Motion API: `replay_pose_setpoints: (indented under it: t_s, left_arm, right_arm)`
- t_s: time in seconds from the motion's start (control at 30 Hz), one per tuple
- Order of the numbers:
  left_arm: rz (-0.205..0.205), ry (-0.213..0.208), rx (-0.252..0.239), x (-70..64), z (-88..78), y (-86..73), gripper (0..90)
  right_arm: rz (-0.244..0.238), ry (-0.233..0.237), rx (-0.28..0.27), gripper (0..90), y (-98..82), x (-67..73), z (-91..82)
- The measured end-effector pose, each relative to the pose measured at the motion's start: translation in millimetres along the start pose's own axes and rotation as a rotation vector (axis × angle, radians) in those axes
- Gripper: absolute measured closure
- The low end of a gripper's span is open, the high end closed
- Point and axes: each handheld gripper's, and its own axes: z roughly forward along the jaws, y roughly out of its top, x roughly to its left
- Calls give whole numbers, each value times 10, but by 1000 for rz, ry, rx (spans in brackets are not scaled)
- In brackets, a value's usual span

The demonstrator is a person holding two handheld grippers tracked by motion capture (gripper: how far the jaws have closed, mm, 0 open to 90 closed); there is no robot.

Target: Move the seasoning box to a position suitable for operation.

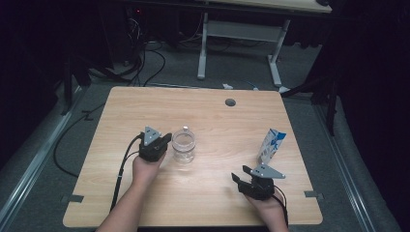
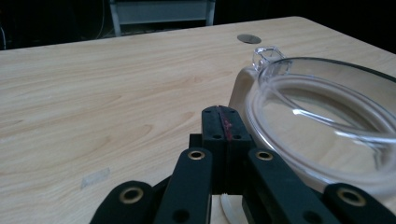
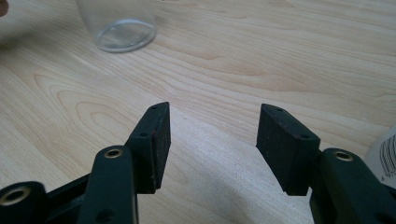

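One clear round glass jar

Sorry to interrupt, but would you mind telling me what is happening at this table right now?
A person sits at a wooden table with tongs in each hand. The left tongs are shut with nothing between them, right beside a clear glass jar standing upright near the middle. The right tongs are open and hold nothing, low over the table near a blue and white carton that stands at the right. Neither thing is gripped yet.
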Motion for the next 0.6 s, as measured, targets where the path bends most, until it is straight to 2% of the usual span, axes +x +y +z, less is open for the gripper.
replay_pose_setpoints:
  t_s: [0.2,0.3,0.5,0.6]
  left_arm:
    - [-5,-4,-1,-9,-6,-22,900]
    - [8,-17,-2,-42,-47,-35,900]
    - [24,-50,-11,-181,-158,-103,900]
    - [25,-79,-30,-309,-272,-171,900]
  right_arm:
    - [3,-2,-2,450,-5,-10,-12]
    - [6,-1,-3,452,-5,-10,-14]
    - [5,-2,-3,452,-2,4,-11]
    - [3,-1,-3,452,-3,5,-12]
